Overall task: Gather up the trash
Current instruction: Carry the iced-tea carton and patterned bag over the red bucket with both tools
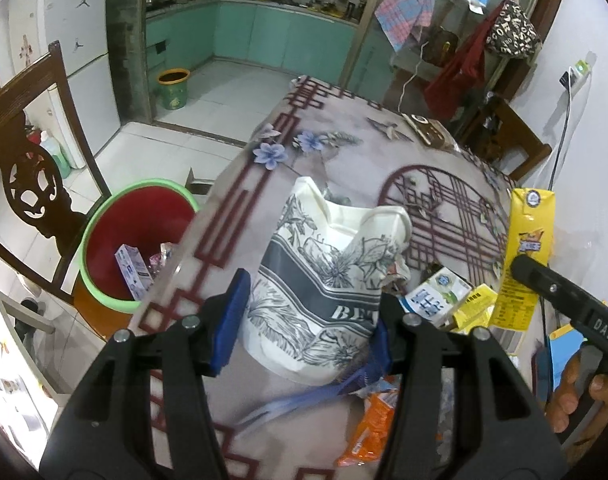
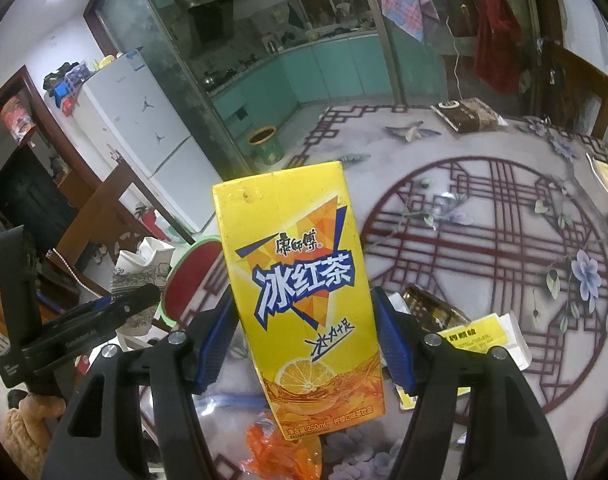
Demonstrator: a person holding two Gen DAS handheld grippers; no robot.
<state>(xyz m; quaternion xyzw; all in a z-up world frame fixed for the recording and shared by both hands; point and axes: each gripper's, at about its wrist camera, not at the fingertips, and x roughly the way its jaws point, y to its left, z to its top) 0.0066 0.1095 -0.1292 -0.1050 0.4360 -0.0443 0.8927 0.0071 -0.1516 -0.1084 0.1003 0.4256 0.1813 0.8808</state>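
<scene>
While both hands hang over the bench, I have each of my tongs loaded with one piece of trash. My left tongs are clamped part-way on a crumpled white paper cup printed with grey-blue flowers and leaves, which fills the centre of the left wrist view; the blue pads press its flanks, and the rim is squashed into folds, so it reads as light and easily crushed. I hold it low on its body, probably because the soft top would collapse further.

My right tongs grip a tall yellow drink carton with blue lettering and a lemon slice printed near its base, standing upright in the middle of the right wrist view. The pads sit on its two narrow sides near the lower half, a sensible hold for a rigid box. It looks clean-edged, only lightly dented at the top.

At the lower left of the left wrist view stands a red plastic bin with a green rim, beside the bench edge, with a small carton already inside. I judge both items are bound for it.

More litter waits on the patterned cloth: an orange wrapper, a blue-and-white milk carton and a flattened yellow box.
</scene>
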